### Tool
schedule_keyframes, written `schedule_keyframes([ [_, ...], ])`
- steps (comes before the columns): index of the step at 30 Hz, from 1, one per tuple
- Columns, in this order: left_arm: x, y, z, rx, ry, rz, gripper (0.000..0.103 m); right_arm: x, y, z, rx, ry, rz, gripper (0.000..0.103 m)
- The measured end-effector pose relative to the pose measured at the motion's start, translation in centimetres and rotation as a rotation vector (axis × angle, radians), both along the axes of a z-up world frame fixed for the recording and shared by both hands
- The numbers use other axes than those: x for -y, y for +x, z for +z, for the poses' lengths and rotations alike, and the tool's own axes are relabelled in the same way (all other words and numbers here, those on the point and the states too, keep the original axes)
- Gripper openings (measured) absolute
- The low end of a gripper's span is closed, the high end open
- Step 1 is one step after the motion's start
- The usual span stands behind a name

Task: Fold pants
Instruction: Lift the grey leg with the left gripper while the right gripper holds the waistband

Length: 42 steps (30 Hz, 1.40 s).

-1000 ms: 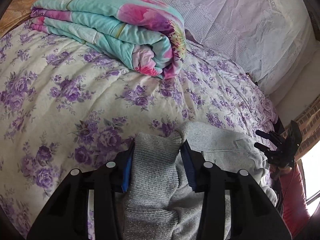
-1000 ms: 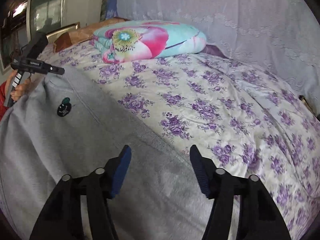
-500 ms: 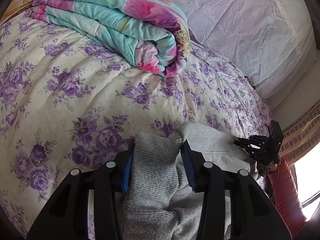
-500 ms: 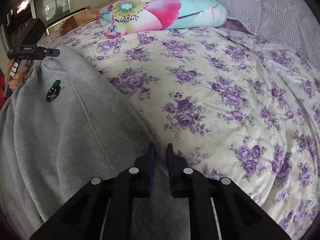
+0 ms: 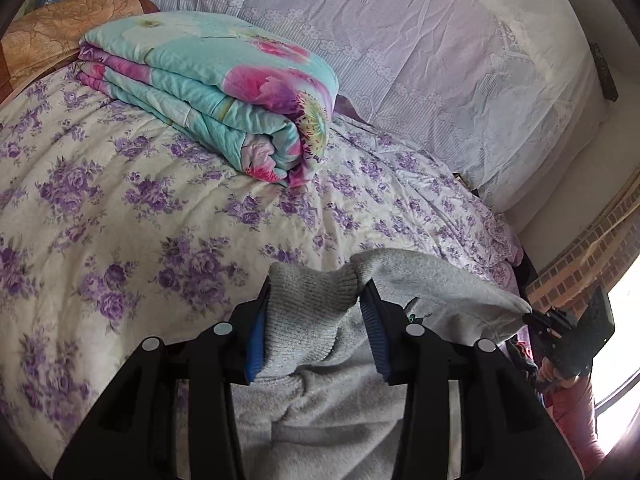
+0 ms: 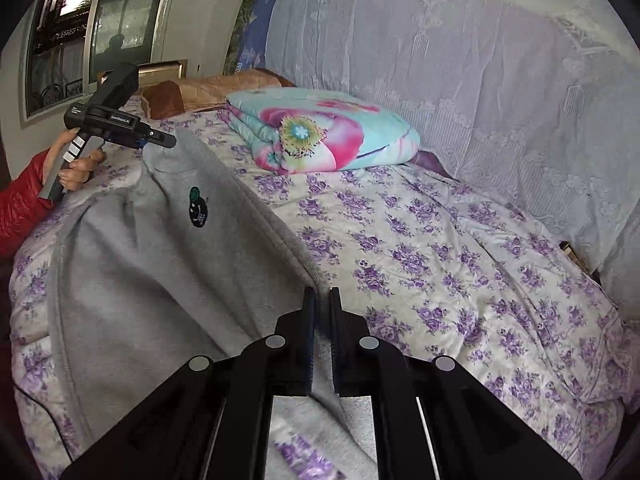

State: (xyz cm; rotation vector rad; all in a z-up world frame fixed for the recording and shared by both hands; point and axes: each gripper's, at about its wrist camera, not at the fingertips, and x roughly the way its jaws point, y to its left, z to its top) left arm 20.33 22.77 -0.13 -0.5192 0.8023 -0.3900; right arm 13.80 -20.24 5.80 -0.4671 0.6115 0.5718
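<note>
Grey sweatpants (image 6: 140, 260) with a small dark logo patch (image 6: 197, 208) are stretched over the flowered bed between both grippers. My left gripper (image 5: 316, 286) is shut on a bunched ribbed cuff (image 5: 304, 320), which fills the gap between its blue pads. My right gripper (image 6: 322, 295) is shut on the pants' thin right edge, lifted off the sheet. In the left wrist view the right gripper (image 5: 538, 316) pinches the fabric at the far right. In the right wrist view the left gripper (image 6: 158, 141) is at upper left, gripped by a hand in a red sleeve (image 6: 24, 204).
A folded turquoise and pink quilt (image 5: 216, 96) lies at the back of the bed, with a brown pillow (image 5: 60, 32) behind it. A lace cloth (image 6: 460, 80) covers the wall side. The purple-flowered sheet (image 6: 460, 280) spreads to the right of the pants. A bright window (image 5: 624, 320) is at the right.
The right gripper's jaws closed on the pants' edge, then rose and pulled back with it. The left gripper lifted with the cuff still in it, and the fabric between them came up taut.
</note>
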Motion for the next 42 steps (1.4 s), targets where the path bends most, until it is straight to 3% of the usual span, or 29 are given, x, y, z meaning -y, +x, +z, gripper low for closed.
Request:
schedule_keyframes([
  [7,-0.5,-5.7,0.9,-0.045,-0.039,0.038,0.052,0.0,-4.4,-0.1,0.023,0.0,-0.023,0.007],
  [12,-2.6,-9.2,0.4,-0.128,-0.233,0.088,0.056,-0.1,-6.6,-0.6,0.037,0.002,-0.015,0.007],
  [18,-0.3,-9.1,-1.3,-0.247,-0.399,0.076,0.057,-0.5,-9.7,-1.7,0.049,-0.007,-0.004,0.007],
  [21,0.4,-8.8,-1.0,-0.246,-0.448,0.112,0.06,-0.6,-11.2,-2.3,0.046,-0.013,0.001,0.007],
  [23,0.6,-8.6,-0.7,-0.245,-0.462,0.139,0.069,-0.6,-12.2,-2.7,0.041,-0.011,0.006,0.007],
  [25,0.4,-8.5,-0.6,-0.248,-0.478,0.17,0.069,-0.5,-13.0,-3.1,0.04,-0.011,0.007,0.007],
  [28,0.6,-8.5,-0.8,-0.261,-0.424,0.186,0.066,-0.2,-13.8,-3.4,0.035,0.007,0.002,0.007],
  [30,0.8,-8.6,-1.6,-0.286,-0.398,0.171,0.042,0.1,-14.1,-3.5,0.035,0.019,-0.005,0.007],
  [31,0.9,-8.6,-2.0,-0.291,-0.401,0.149,0.022,0.2,-14.3,-3.6,0.035,0.023,-0.007,0.007],
  [32,0.9,-8.7,-2.1,-0.293,-0.398,0.134,0.018,0.2,-14.6,-3.5,0.038,0.024,-0.01,0.007],
  [34,1.1,-9.4,-1.2,-0.255,-0.364,0.114,0.016,0.2,-15.2,-3.2,0.054,0.021,-0.014,0.007],
  [38,1.6,-11.8,2.1,-0.102,-0.215,0.023,0.016,0.1,-17.8,-2.9,0.063,0.04,0.007,0.007],
  [40,1.4,-12.7,1.2,-0.082,-0.159,-0.02,0.016,-0.2,-18.8,-4.4,0.007,0.072,0.016,0.007],
  [42,0.7,-13.5,-1.6,-0.127,-0.148,-0.024,0.016,-1.0,-19.9,-7.0,-0.045,0.064,0.026,0.007],
])
